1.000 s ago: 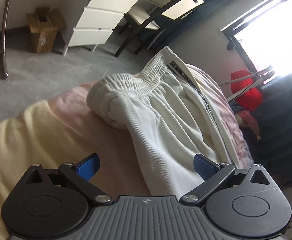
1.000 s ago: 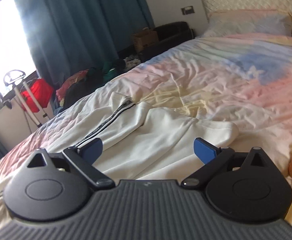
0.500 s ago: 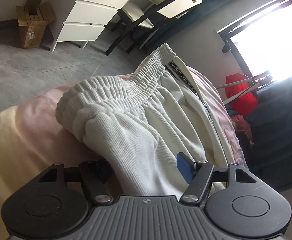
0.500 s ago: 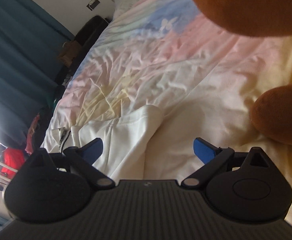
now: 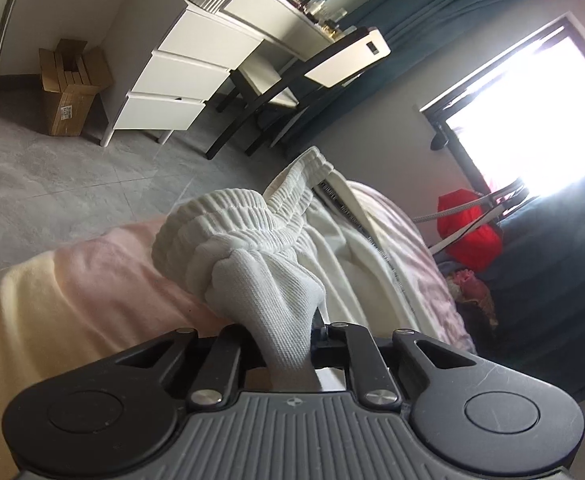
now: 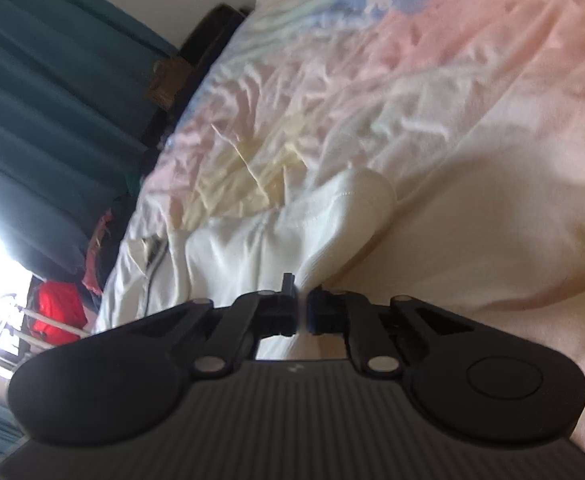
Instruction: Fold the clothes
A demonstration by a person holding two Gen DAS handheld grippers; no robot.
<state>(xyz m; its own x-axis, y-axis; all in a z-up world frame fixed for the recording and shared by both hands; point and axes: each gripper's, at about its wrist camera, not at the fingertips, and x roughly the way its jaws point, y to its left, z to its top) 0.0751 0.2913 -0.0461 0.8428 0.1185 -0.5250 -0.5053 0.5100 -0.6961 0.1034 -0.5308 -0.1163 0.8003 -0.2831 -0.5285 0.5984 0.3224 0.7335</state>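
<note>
Pastel tie-dye bed sheet (image 6: 432,80) w/ white ribbed elastic-waist trousers (image 5: 348,248) spread on it: waistband end is pinched by left gripper (image 5: 288,344), hem end by right gripper (image 6: 301,312); grasp step judged done, lift-and-fold required next.

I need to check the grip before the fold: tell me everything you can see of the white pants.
The white pants are ribbed knit with a gathered elastic waistband and a dark printed side stripe. They lie rumpled along the edge of the bed. The left claw is closing, with a bunched fold near the waistband between its jaws; the right claw pinches a thin edge at the hemmed end.
</note>
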